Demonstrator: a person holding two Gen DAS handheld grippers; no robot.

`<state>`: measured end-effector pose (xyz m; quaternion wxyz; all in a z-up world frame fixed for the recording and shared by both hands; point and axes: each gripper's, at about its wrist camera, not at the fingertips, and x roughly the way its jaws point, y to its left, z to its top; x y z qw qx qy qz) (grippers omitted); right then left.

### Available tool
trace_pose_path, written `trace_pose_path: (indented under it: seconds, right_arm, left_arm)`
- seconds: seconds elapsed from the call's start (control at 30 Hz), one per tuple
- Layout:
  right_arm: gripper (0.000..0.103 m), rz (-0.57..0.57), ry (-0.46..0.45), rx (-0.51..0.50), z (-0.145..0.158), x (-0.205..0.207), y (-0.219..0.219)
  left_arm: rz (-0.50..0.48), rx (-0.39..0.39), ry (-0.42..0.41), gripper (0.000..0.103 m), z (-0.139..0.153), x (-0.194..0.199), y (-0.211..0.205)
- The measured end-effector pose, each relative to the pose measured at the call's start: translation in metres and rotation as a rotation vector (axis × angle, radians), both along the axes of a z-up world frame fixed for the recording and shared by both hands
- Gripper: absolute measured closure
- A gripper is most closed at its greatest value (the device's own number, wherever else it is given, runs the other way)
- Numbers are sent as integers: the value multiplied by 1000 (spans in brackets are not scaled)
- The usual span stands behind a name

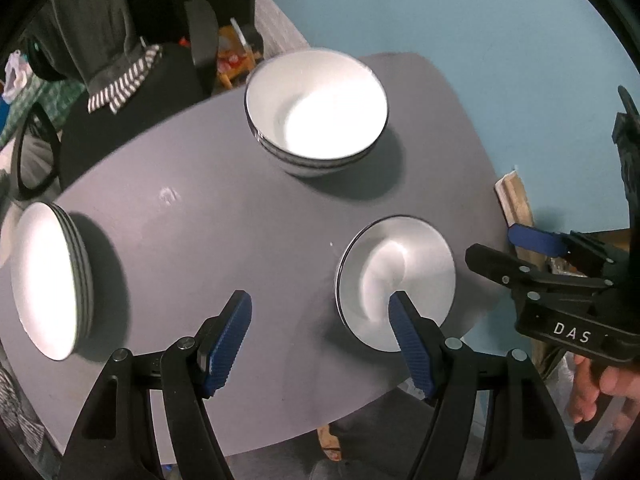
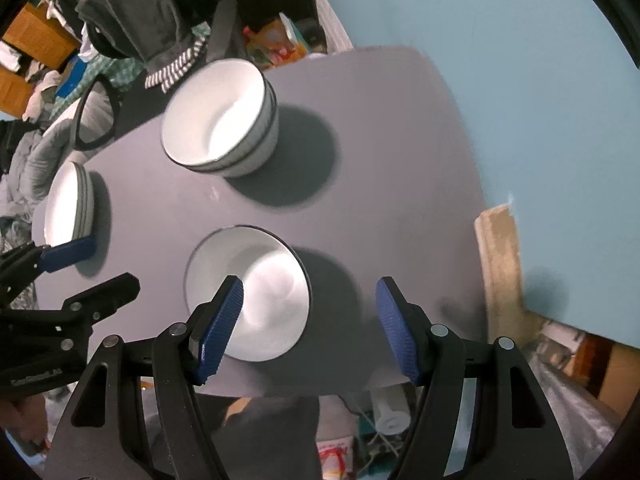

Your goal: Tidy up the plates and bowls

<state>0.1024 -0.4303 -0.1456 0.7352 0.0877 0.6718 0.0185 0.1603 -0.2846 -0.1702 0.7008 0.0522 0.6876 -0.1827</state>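
A single white plate with a dark rim (image 1: pixel 396 276) (image 2: pixel 248 292) lies near the front edge of the grey table (image 1: pixel 240 220) (image 2: pixel 400 160). A stack of white bowls (image 1: pixel 316 108) (image 2: pixel 220 120) stands at the back. A stack of white plates (image 1: pixel 44 280) (image 2: pixel 64 208) sits at the left edge. My left gripper (image 1: pixel 320 320) (image 2: pixel 92 272) hangs open over bare table, its right finger in front of the single plate's near rim. My right gripper (image 2: pixel 310 312) (image 1: pixel 508 248) is open too, its left finger over that plate. Neither holds anything.
A black chair (image 1: pixel 132 92) draped with grey and striped clothes stands behind the table. Cardboard (image 2: pixel 500 256) leans at the table's right side against the blue wall. Clutter lies on the floor under the front edge. A hand (image 1: pixel 596 384) grips the right tool.
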Motion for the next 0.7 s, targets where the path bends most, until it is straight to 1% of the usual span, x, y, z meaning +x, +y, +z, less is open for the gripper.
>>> trace_pose_path:
  seconds: [0.3,0.57,0.7]
  right_arm:
    - [35,-12,47,42,-34,-7,1]
    - [35,-23,71,41,-56,-9,2]
    - [35,-25,87,42,-64,-10,2]
  left_arm:
    - [-17,17,36,31,-33,-5,-9]
    - [-24,52,62,31,-61,-10,-12]
    - [-12,50,83,31,-70,-9,-13]
